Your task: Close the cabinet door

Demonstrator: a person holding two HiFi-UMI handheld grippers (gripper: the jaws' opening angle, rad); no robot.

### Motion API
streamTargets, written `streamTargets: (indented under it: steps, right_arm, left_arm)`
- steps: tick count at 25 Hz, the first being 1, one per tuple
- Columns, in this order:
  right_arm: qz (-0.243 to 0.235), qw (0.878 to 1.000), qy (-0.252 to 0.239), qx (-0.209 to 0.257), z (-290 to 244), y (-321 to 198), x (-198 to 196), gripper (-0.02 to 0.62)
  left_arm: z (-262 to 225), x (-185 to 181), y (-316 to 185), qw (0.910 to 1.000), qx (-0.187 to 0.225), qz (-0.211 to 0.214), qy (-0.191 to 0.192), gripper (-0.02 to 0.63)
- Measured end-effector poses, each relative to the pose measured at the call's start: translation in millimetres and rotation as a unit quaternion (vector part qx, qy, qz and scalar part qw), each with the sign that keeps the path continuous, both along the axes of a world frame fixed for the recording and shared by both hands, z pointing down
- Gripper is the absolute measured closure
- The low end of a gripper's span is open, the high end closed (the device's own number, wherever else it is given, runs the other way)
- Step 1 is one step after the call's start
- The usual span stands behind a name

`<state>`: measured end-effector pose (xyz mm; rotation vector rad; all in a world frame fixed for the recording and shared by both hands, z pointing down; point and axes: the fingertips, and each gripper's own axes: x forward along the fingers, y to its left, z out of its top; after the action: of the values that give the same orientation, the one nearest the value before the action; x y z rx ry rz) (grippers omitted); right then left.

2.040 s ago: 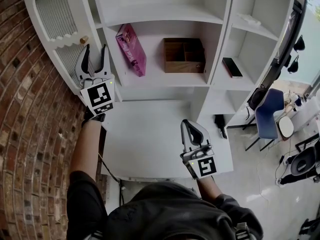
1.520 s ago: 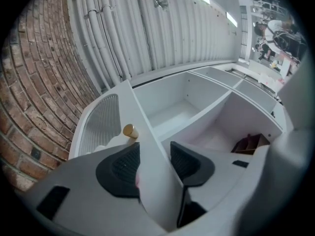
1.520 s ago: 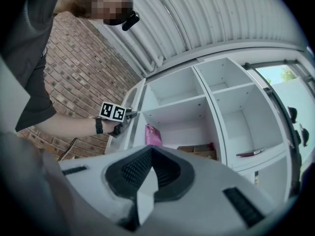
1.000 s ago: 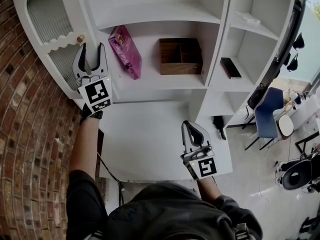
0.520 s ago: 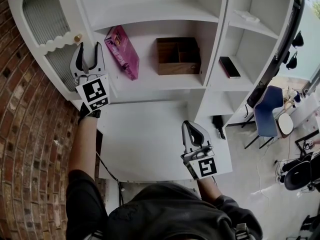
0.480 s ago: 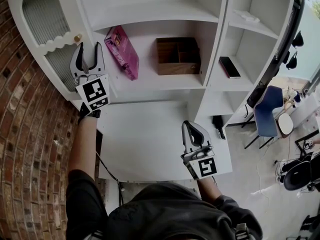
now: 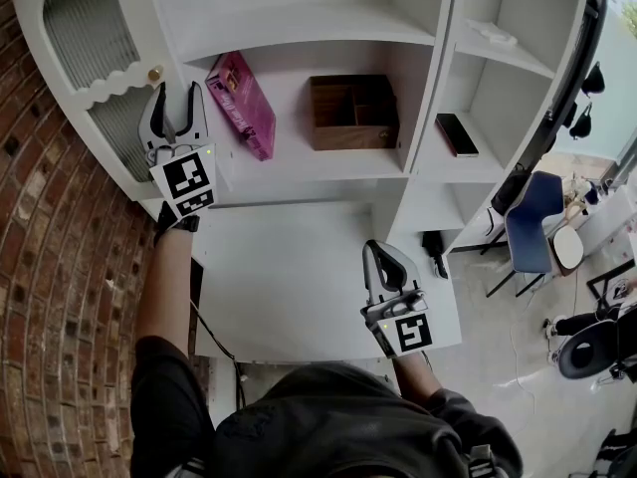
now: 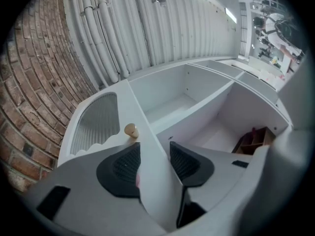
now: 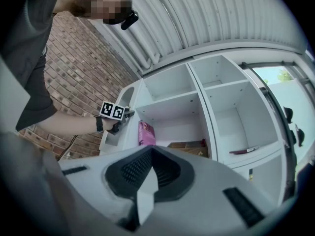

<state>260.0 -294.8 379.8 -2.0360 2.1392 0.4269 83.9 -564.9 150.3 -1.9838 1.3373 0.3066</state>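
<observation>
The white cabinet door (image 7: 90, 58) with a ribbed glass pane and a small brass knob (image 7: 154, 74) stands swung open at the cabinet's left side. My left gripper (image 7: 173, 103) reaches up to its free edge just below the knob. In the left gripper view the door (image 8: 101, 122) runs edge-on between the jaws of the left gripper (image 8: 155, 161), and both pads lie against it. My right gripper (image 7: 383, 257) hangs low over the white desk (image 7: 299, 307), shut and holding nothing; its pads meet in the right gripper (image 9: 150, 173) view.
On the open shelf stand a leaning pink box (image 7: 241, 103) and a wooden organizer (image 7: 353, 111); a dark flat device (image 7: 458, 134) lies in the compartment to the right. A brick wall (image 7: 50, 267) closes the left side. A blue chair (image 7: 532, 232) stands at the right.
The whole cabinet, the door and my left gripper have shifted slightly left in the head view. The grip on the door edge looks the same. The right gripper has stayed put.
</observation>
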Motion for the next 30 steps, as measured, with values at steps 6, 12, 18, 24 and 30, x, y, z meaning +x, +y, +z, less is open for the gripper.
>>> streamTargets:
  steps: [6, 12, 18, 24, 30]
  right_arm:
    - [-0.007, 1.0, -0.002, 0.001, -1, -2, -2, 0.594]
    - [-0.02, 1.0, -0.001, 0.005, -6, -5, -10, 0.594]
    - [-0.044, 0.999, 0.003, 0.012, -14, -12, -26, 0.594]
    - [-0.073, 0.997, 0.012, 0.027, -29, -20, -50, 0.594]
    - [-0.099, 0.994, 0.025, 0.043, -45, -23, -78, 0.594]
  left_arm:
    - [0, 1, -1, 0.9999, -0.007, 0.007, -0.003, 0.434]
    - [0, -1, 5, 0.9987, -0.031, 0.036, -0.018, 0.449]
    - [5, -20, 29, 0.9981, -0.028, 0.039, -0.039, 0.46]
    - [12, -56, 61, 0.9978, -0.034, 0.045, -0.035, 0.472]
    - [24, -92, 85, 0.9975, -0.05, 0.045, -0.02, 0.489]
